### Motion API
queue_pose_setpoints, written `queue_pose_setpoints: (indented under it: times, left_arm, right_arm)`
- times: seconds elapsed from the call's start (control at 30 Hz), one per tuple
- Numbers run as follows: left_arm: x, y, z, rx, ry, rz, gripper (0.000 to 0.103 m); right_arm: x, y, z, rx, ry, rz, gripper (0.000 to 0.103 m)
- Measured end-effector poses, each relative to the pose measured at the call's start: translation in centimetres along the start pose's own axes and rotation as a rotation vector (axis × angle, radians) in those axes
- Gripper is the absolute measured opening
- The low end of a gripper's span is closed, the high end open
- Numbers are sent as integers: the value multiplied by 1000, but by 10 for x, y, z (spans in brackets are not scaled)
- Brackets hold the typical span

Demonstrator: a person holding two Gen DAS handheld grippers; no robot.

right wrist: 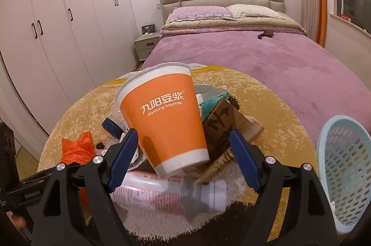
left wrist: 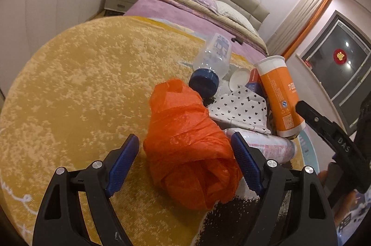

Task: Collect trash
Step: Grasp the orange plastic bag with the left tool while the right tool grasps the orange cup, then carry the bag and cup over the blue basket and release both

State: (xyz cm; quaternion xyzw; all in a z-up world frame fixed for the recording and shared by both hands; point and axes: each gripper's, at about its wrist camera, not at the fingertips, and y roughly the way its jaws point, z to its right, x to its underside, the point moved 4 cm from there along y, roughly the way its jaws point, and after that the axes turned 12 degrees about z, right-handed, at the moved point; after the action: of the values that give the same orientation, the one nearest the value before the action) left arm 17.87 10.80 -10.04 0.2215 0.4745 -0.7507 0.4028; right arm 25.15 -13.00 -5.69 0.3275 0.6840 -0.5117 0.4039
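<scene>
Pick-up stage. Your left gripper [left wrist: 185, 150] is spread wide around the crumpled orange bag [left wrist: 187, 153] on the yellow rug [left wrist: 81, 88]; right gripper [right wrist: 184, 148] gapes astride the orange cup [right wrist: 164, 120], not clamped. Next: squeeze, lift, carry to the blue basket [right wrist: 343, 174].

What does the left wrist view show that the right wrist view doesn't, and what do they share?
Only the left wrist view shows the heart-print paper and the left gripper, open around the orange plastic bag. Only the right wrist view shows the blue basket, the brown cardboard piece and the right gripper, open around the orange cup. Both show the bag, the cup, the blue-capped clear bottle and the pink-labelled bottle.
</scene>
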Motion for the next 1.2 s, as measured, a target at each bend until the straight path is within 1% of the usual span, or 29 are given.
queue_pose_setpoints:
  times: [0.13, 0.3, 0.4, 0.43, 0.47, 0.5, 0.53, 0.6, 0.63, 0.77, 0.87, 1.07, 1.2]
  left_arm:
    - [4, 6, 2, 29, -21, -28, 79]
    - [8, 8, 7, 35, -8, -36, 79]
    - [9, 10, 8, 31, -1, -38, 77]
    - [10, 9, 8, 30, 0, -38, 72]
    - [10, 9, 8, 31, 1, -38, 68]
    - [11, 9, 8, 37, -1, -41, 62]
    - [10, 9, 7, 41, -6, -39, 59]
    - [9, 7, 5, 45, -21, -31, 54]
    - [9, 6, 5, 48, -25, -24, 51]
    - [4, -4, 4, 38, -11, 8, 49]
    - [-1, -16, 10, 38, 17, 43, 49]
    - [-12, -45, 34, 63, 83, 128, 49]
    - [-12, -63, 58, 105, 138, 165, 49]
  right_arm:
    - [5, 12, -1, -7, 5, -14, 78]
    - [11, 20, -1, -23, 17, -28, 78]
    - [13, 23, -3, -26, 16, -33, 78]
    - [13, 23, -4, -31, 14, -32, 78]
    - [14, 22, -5, -34, 13, -31, 72]
    - [15, 22, -6, -39, 7, -33, 65]
    - [16, 20, -6, -41, 3, -36, 63]
    - [18, 18, -8, -39, -5, -35, 61]
    - [18, 17, -9, -40, -6, -32, 60]
    - [17, 5, -10, -46, 8, -1, 59]
    - [12, -7, -10, -50, 22, 26, 59]
    - [7, -44, -6, -57, 38, 72, 59]
    - [8, -78, 0, -36, 18, 102, 59]
